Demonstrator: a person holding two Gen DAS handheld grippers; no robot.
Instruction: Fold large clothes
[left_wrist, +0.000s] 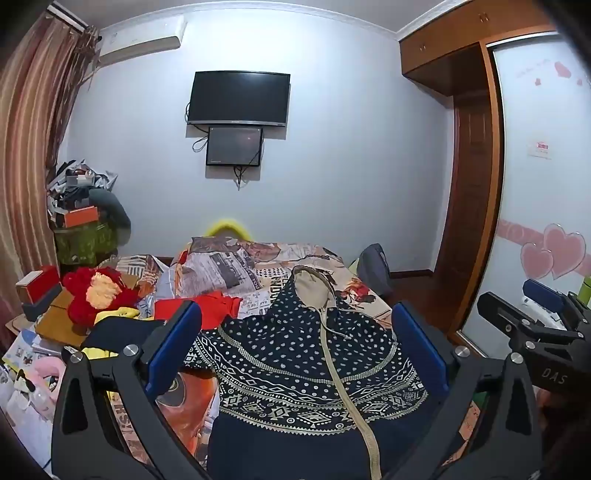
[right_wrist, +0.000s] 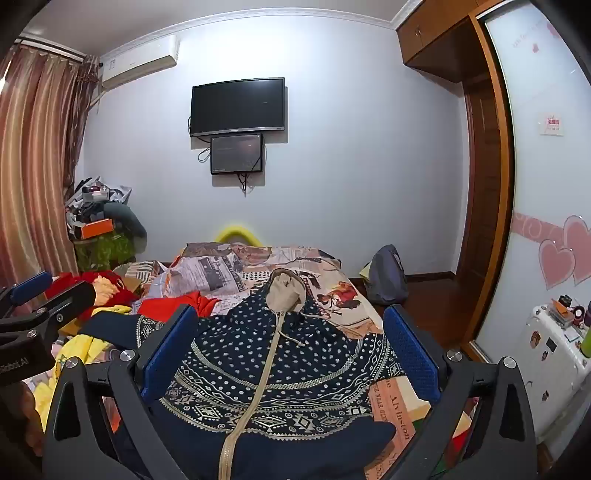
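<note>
- Right now the navy zip-up hooded jacket with white dots and tan hood (left_wrist: 303, 354) is lying spread face-up on the newspaper-print bedspread (left_wrist: 229, 269), hood pointing toward the far wall; folding looks barely begun.
- Both the left gripper (left_wrist: 295, 347) and the right gripper (right_wrist: 290, 350) are hovering over it, blue pads spread wide, gripping nothing.
- Next, I'd guess, they're needing to dip and pinch an edge or a sleeve; the red and yellow clothes (left_wrist: 99, 295) crowding the left side could snag.

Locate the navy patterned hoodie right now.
The navy patterned hoodie lies spread on the bed, centred in both wrist views, hood towards the wall-mounted television, red garment at its left.
</note>
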